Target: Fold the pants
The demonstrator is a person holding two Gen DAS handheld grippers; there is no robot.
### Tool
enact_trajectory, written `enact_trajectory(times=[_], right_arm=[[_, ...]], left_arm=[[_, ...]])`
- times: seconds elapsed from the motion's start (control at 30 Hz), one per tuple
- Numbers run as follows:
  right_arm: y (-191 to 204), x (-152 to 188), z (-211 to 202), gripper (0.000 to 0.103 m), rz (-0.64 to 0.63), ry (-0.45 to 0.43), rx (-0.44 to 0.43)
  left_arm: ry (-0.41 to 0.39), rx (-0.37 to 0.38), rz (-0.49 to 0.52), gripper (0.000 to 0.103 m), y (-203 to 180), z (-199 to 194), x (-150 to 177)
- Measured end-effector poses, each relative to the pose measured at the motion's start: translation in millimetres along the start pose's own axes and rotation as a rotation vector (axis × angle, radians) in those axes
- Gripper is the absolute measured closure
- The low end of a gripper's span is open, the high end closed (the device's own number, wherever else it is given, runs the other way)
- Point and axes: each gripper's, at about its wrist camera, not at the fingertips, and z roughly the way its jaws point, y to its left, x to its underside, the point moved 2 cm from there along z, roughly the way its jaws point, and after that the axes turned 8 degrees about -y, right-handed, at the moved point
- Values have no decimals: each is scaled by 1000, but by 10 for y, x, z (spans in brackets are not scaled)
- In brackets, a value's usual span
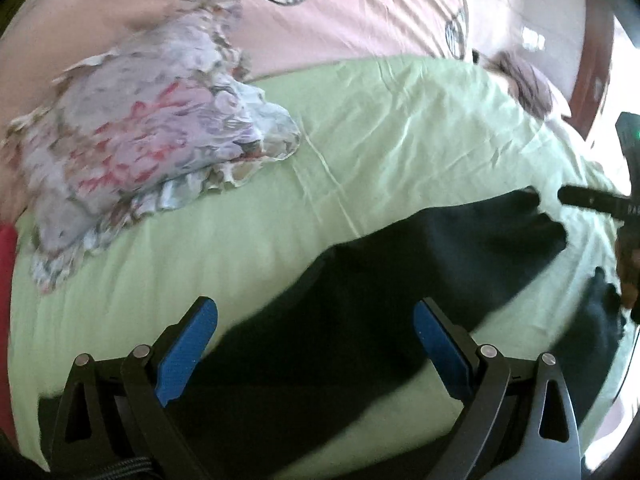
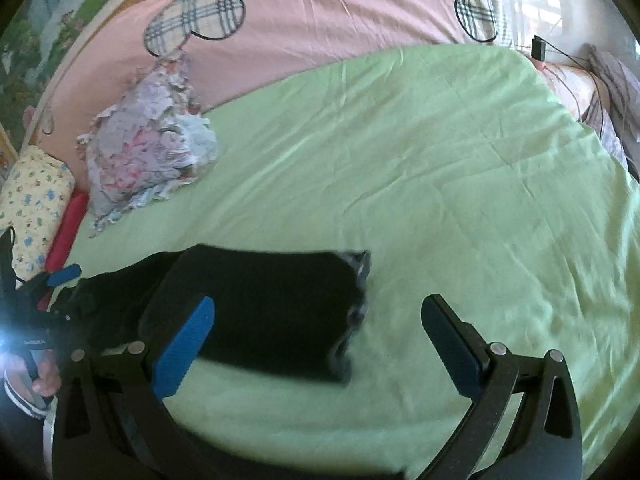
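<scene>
Black pants lie on a light green sheet, folded into a long dark band. In the right wrist view the pants show as a folded block with the waistband at its right end. My left gripper is open and empty, its blue pads above the near part of the pants. My right gripper is open and empty, its left pad over the pants' near edge. The right gripper also shows in the left wrist view at the pants' far right end. The left gripper shows in the right wrist view at the far left.
A folded floral garment lies on the sheet at the left, also in the right wrist view. A pink bedsheet with plaid hearts lies beyond. A yellow patterned pillow and a red item sit at the left edge.
</scene>
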Motion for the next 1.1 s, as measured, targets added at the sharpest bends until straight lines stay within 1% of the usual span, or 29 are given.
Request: enact_trajectory(times=[0.07, 0.1, 0.13, 0.17, 0.23, 0.3, 0.37, 0.4, 0.43, 0.47, 0.5, 0.53, 0.57, 0.6, 0.63, 0.67, 0.77, 0.83, 0.93, 1.1], right_arm=[[-66, -68, 116, 1, 8, 24, -9], [-83, -85, 157, 4, 7, 34, -7], [-103, -102, 218, 9, 4, 49, -4], [-124, -115, 285, 12, -1, 68, -3], [-157, -117, 397, 21, -9, 100, -7], [-187, -106, 492, 23, -13, 128, -2], [-215, -93, 591, 29, -10, 151, 2], [-211, -88, 622, 34, -19, 155, 8], [-200, -92, 634, 35, -28, 154, 8], [-185, -94, 638, 43, -37, 152, 3], [-173, -98, 645, 59, -42, 153, -4], [-162, -99, 648, 70, -43, 157, -16], [-157, -104, 650, 86, -40, 158, -23], [-155, -116, 631, 92, -31, 153, -46], [-142, -128, 606, 94, -30, 143, -59], [-135, -141, 572, 94, -36, 136, -66], [-85, -227, 401, 95, -74, 100, -100], [-69, -284, 285, 95, -105, 77, -104], [-82, -373, 84, 95, -140, 35, -125], [-127, -406, -178, 95, -181, -12, -184]], left_arm=[[24, 10, 23, 4, 38, 171, -57], [37, 21, 29, 4, 51, 238, -70], [49, 29, 31, 4, 71, 306, -84], [65, 38, 30, 4, 99, 400, -92], [107, 71, 23, 4, 147, 564, -88], [143, 85, 21, 5, 166, 705, -85], [189, 106, 17, 12, 165, 845, -55], [213, 117, 16, 12, 164, 911, -44], [234, 126, 15, 17, 165, 973, -38], [253, 138, 7, 25, 165, 1033, -22], [258, 158, -3, 30, 163, 1048, -16], [255, 182, -13, 49, 155, 1031, -12], [252, 215, -25, 76, 145, 993, -24], [250, 216, -23, 85, 130, 961, -31], [242, 208, -14, 95, 119, 914, -36], [220, 203, 0, 98, 100, 822, -42], [170, 219, 15, 99, 25, 535, -35], [141, 232, 17, 99, -23, 347, -28], [96, 243, 14, 99, -108, 4, 58], [64, 264, 5, 99, -291, -397, 214]])
